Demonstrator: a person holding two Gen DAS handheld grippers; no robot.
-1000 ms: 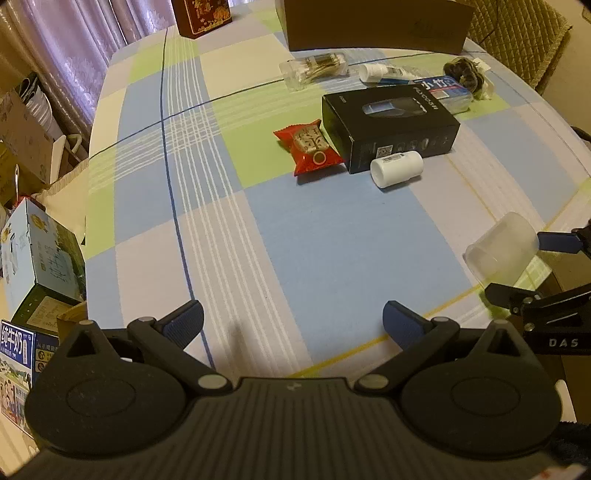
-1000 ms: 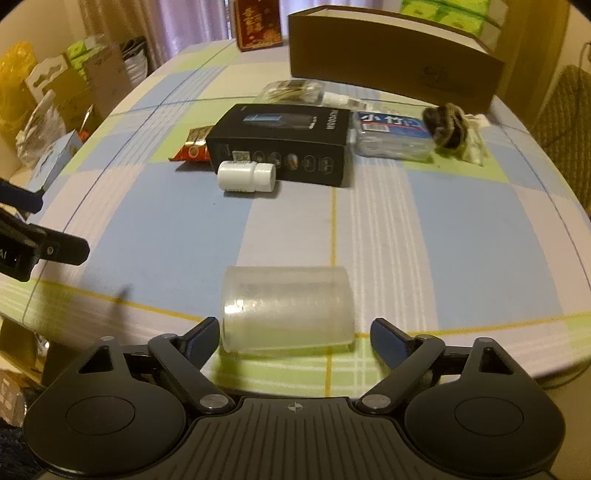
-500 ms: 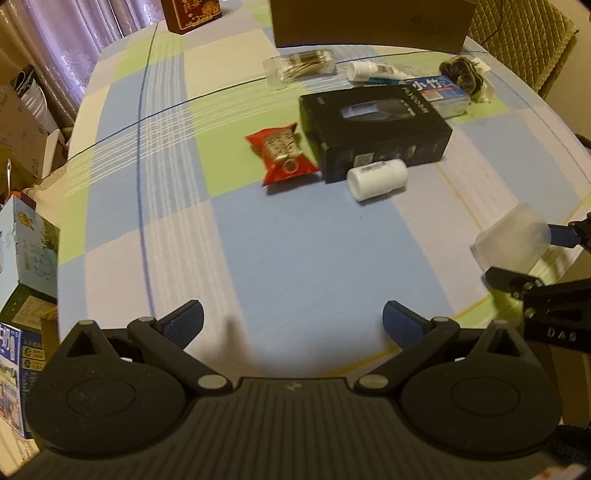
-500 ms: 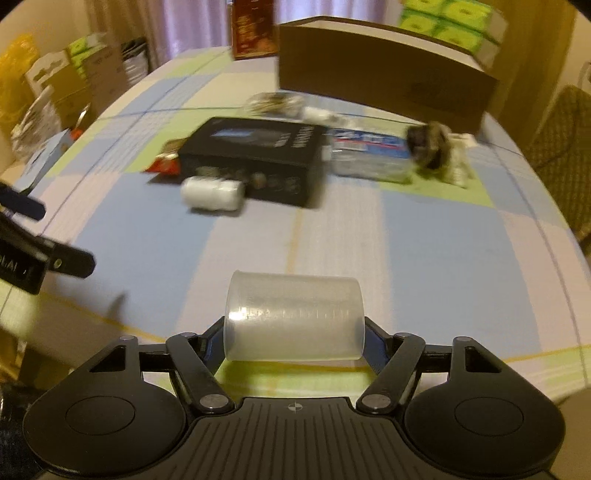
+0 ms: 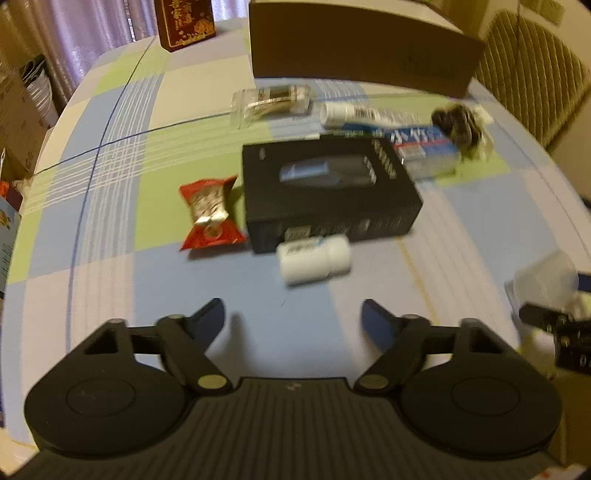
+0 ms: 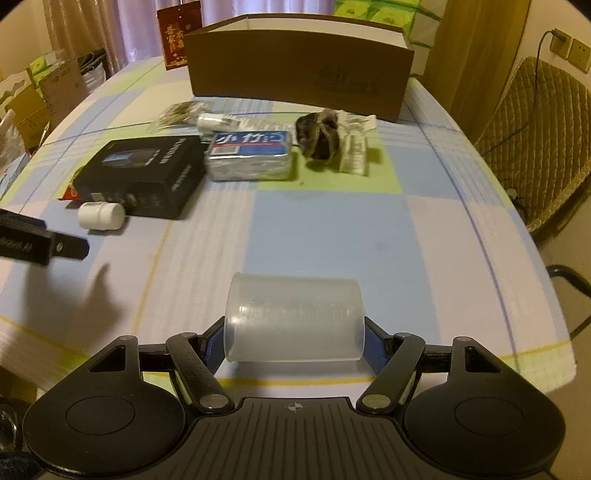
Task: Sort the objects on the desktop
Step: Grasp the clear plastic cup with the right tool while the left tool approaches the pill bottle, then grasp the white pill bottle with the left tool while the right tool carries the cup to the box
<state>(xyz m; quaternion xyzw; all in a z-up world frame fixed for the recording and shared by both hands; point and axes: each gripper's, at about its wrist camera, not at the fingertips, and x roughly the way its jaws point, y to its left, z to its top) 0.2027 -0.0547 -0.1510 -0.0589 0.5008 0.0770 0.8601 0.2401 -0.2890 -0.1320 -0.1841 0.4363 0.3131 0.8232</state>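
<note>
One checked tablecloth (image 6: 332,236) beneath purple curtains (image 5: 92,33).

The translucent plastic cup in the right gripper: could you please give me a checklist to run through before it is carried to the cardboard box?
1. Right gripper shut on the translucent plastic cup, a finger on each side: ok.
2. Cup clear of the tablecloth: cannot tell.
3. Straight path to the cardboard box free: not ok; the blue tissue pack and dark bundle lie in front of it.
4. Box top open: ok.
5. Left gripper open, holding nothing, away from the cup: ok.
</note>
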